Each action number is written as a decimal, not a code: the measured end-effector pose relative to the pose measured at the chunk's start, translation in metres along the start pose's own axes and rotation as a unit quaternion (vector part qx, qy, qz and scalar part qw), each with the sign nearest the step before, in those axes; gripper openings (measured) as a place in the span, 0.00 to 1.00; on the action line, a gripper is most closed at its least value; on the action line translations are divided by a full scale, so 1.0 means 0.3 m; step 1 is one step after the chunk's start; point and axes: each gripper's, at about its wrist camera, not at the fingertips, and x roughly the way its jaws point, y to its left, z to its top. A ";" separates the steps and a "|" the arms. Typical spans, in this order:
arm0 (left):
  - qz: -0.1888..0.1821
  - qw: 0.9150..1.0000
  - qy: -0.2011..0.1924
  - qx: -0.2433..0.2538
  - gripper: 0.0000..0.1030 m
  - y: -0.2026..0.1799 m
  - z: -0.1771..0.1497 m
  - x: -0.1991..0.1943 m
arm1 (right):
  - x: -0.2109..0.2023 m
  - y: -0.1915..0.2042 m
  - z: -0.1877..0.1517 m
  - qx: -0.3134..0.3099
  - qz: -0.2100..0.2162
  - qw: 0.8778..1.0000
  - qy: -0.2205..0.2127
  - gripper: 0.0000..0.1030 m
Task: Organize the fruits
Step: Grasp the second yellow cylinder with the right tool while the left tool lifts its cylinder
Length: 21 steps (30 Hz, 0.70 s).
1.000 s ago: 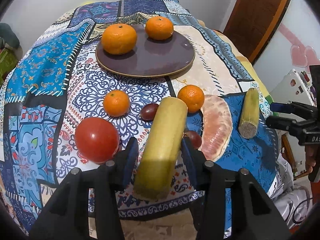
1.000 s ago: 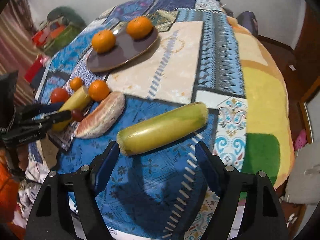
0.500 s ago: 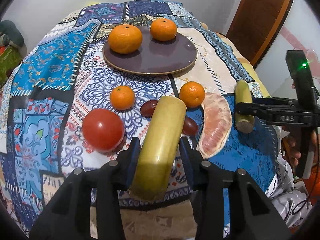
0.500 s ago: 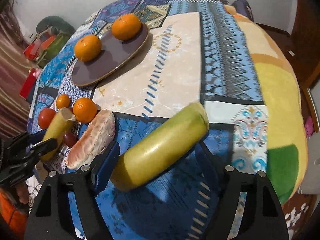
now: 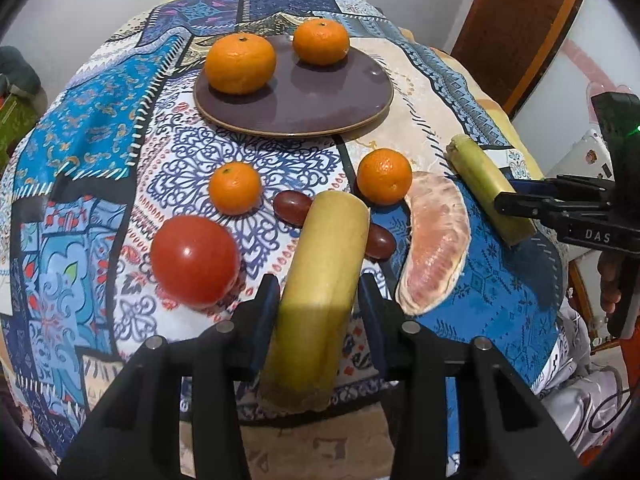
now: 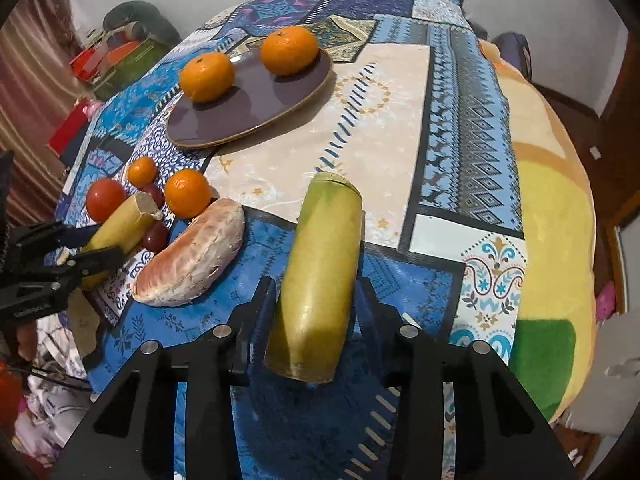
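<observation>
Since a second ago we've swung the right gripper (image 6: 316,320) round and closed it on the second sugarcane piece (image 6: 320,276), which was lying crosswise in front of open fingers and now points straight ahead between them, looking lifted off the blue patch of the tablecloth (image 6: 400,128). Our left gripper (image 5: 320,316) hasn't changed much, clamped on the first sugarcane piece (image 5: 320,280), just edged in a bit closer to the spread.

So right now both are grasping a cane stick each, held low over the near edge of the table. Everything else sits loose on the cloth: tomato (image 5: 195,260), two small mandarins (image 5: 235,194) off the plate, a couple of dark red grapes (image 5: 292,208) and the peeled pomelo wedge (image 5: 436,248). The purple plate (image 5: 320,108) further back already has two bigger mandarins on it, with bare room in front of them.

We'd guess this is the carry step: both sticks picked, not yet placed. Where they should go isn't obvious from the task, probably side by side, maybe on the plate. Next move needs lifting clear of the grapes and mandarin just ahead of the left stick so we don't knock them rolling.
</observation>
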 end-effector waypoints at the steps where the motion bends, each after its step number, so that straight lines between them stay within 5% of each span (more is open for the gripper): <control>1: -0.003 1.000 0.000 -0.002 0.39 0.003 0.005 0.004 | 0.002 0.000 0.005 0.004 0.000 1.000 0.001 0.36; 10: -0.008 1.000 0.008 0.002 0.39 -0.006 0.050 0.033 | 0.084 0.004 0.058 0.021 -0.006 1.000 0.010 0.37; 21: -0.004 1.000 -0.006 0.006 0.35 -0.020 0.077 0.024 | 0.011 0.017 0.056 0.009 -0.014 0.999 -0.029 0.35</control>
